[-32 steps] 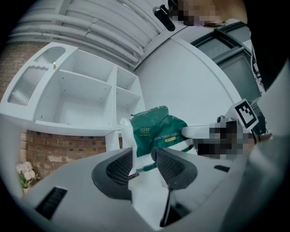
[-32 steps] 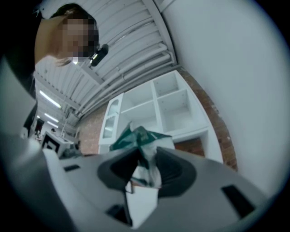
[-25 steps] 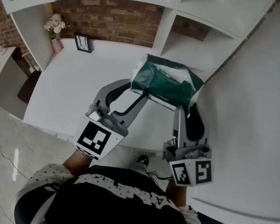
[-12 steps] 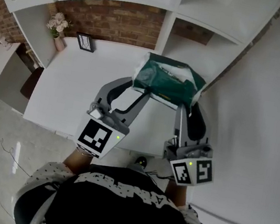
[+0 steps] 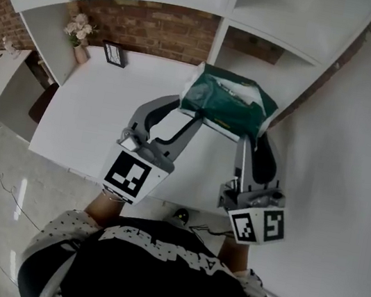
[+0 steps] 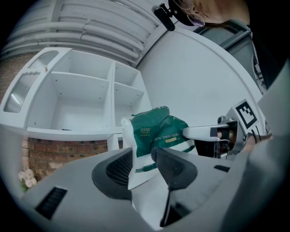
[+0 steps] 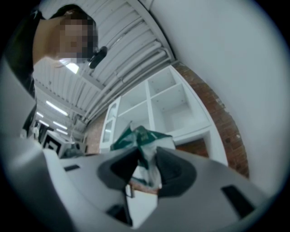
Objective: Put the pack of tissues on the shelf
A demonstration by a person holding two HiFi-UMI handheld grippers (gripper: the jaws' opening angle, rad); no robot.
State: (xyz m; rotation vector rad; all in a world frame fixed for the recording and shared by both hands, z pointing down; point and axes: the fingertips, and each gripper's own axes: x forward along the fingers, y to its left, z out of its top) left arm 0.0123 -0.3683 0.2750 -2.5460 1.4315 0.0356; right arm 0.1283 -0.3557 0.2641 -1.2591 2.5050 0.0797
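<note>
Pack: the green pack of tissues (image 5: 228, 105) hung in the air above the white desk top (image 5: 98, 123), carried between the two grippers and touching no surface.
Left gripper: the left gripper (image 5: 186, 112) was clenched on the pack's white-edged end at 9 o'clock, with the wrapper pinched between its pads.
Right gripper: the right gripper (image 5: 252, 136) was clamped on the crumpled end at 3 o'clock.
Long axis: it ran roughly 9 to 3 o'clock across the head view, square to both grippers.
Bearing: the pack sat at 12 o'clock from each gripper, right at the jaw tips.
Shelf: the white shelf (image 5: 277, 22) lay beyond the pack from 11 to 1 o'clock, its upright divider (image 5: 217, 40) almost dead ahead.
Nearer hand: the right one probably, since the open bays at 1 o'clock lay on its side.
Coming move: likely a push towards 12 to 1 o'clock with some lift, so the pack clears the divider.
</note>
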